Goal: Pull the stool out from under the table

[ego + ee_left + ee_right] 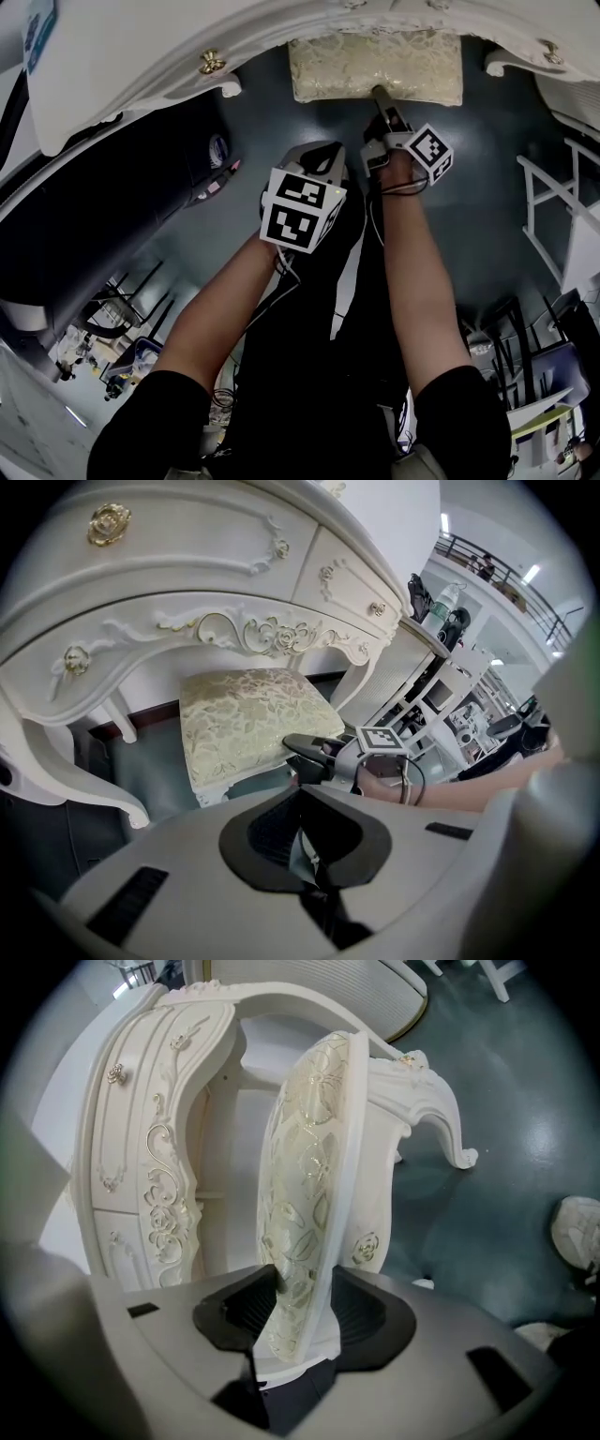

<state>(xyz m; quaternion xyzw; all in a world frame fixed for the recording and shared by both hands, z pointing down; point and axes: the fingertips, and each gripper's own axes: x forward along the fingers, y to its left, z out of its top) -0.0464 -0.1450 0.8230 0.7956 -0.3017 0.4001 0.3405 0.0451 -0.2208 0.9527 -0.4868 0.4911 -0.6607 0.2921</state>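
Clamps right gripper (300, 1312) on the front seat edge of the stool (375, 67), pads pressing cushion and frame. Holds left gripper (305, 841) closed and empty, near the right one. Shows stool partly under the table (141, 56), front edge jutting out.

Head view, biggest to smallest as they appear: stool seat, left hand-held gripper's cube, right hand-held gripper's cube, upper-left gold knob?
1. stool seat
2. left hand-held gripper's cube, likely enlarged by nearness to the camera
3. right hand-held gripper's cube
4. upper-left gold knob
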